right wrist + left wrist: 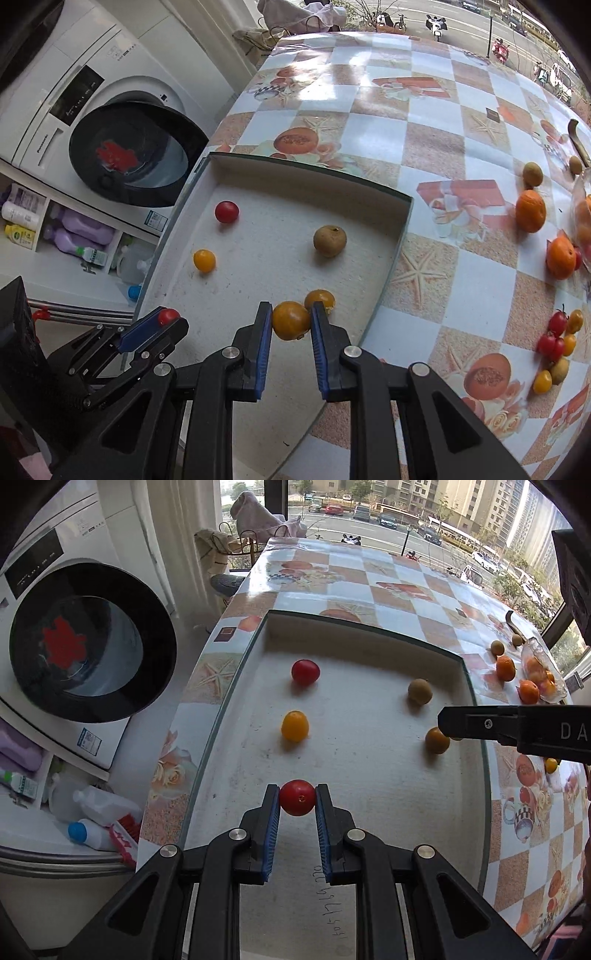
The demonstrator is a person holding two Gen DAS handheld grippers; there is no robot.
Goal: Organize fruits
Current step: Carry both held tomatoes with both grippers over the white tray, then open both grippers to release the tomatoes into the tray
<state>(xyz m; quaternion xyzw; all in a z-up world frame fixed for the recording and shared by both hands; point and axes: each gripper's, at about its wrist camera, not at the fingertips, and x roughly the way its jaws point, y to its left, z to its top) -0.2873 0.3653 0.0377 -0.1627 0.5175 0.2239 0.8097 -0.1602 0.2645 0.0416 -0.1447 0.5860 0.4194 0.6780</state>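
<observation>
Fruits gripped over a white tray [258, 638] on the desk [369, 572]: red cherry tomato [297, 797] clenched in left tool [297, 805], dark yellow tomato [291, 320] clenched in right tool [288, 325]. Just beyond right tool, another yellow tomato [320, 298]; farther ahead, brown fruit [330, 240]. Off to its right on the checkered cloth, oranges [530, 211].

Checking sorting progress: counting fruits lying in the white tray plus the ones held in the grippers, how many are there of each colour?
red tomato: 2
yellow tomato: 1
amber fruit: 2
brown fruit: 1
Total: 6
</observation>
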